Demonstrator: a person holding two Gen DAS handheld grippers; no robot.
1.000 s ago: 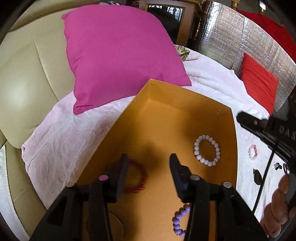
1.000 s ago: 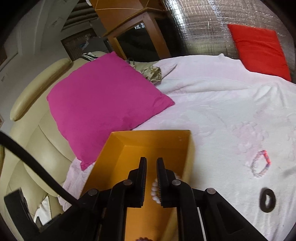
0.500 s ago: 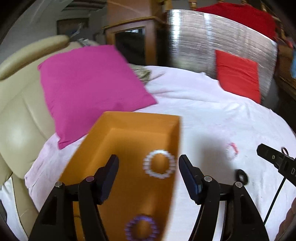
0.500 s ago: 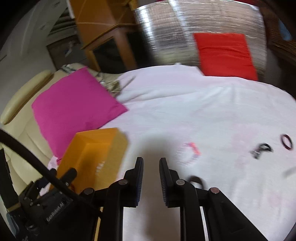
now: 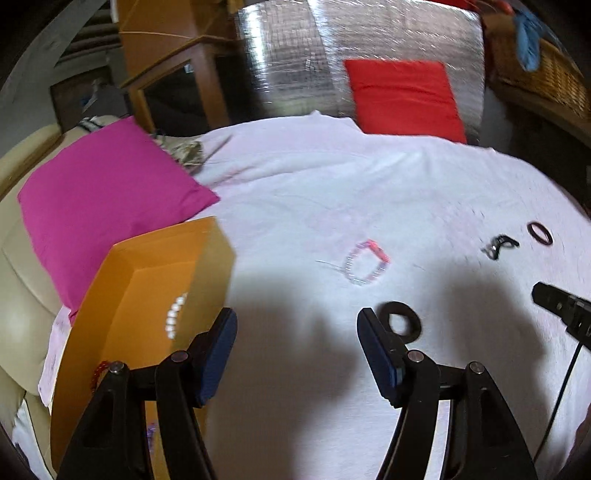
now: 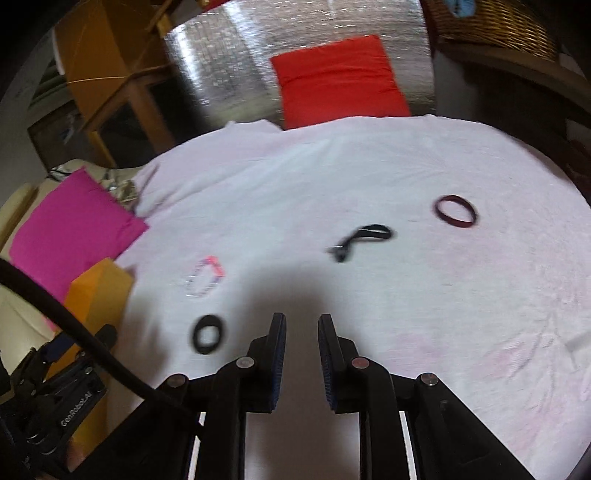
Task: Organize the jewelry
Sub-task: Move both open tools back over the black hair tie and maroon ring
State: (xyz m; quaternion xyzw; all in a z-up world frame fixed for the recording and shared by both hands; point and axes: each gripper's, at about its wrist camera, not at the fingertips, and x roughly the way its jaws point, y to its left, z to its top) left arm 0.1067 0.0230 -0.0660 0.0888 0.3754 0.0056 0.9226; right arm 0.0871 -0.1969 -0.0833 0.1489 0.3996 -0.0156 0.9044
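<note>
My left gripper (image 5: 295, 317) hangs open over the white cloth (image 5: 332, 184), nothing between its fingers. The orange box (image 5: 155, 295) lies to its left, holding a white bead bracelet (image 5: 175, 314) and a red bead bracelet (image 5: 98, 371). A flat black ring (image 5: 400, 321) lies just past its right finger. Beyond are a pink-and-white bead bracelet (image 5: 365, 264), a small black looped piece (image 5: 498, 247) and a dark red bangle (image 5: 540, 232). My right gripper (image 6: 301, 321) has a narrow empty gap. Ahead of it are the looped piece (image 6: 364, 238) and the bangle (image 6: 456, 211).
A magenta cushion (image 5: 103, 206) leans on the cream sofa (image 5: 22, 295) behind the box. A red cushion (image 5: 402, 96) stands against a silver foil panel (image 5: 295, 55) at the back. A wooden cabinet (image 5: 162, 66) is at the back left, a wicker basket (image 6: 498, 26) at the back right.
Both grippers swung right, from above the orange box to over the white cloth. The left jaws spread wider. The right jaws parted slightly.
</note>
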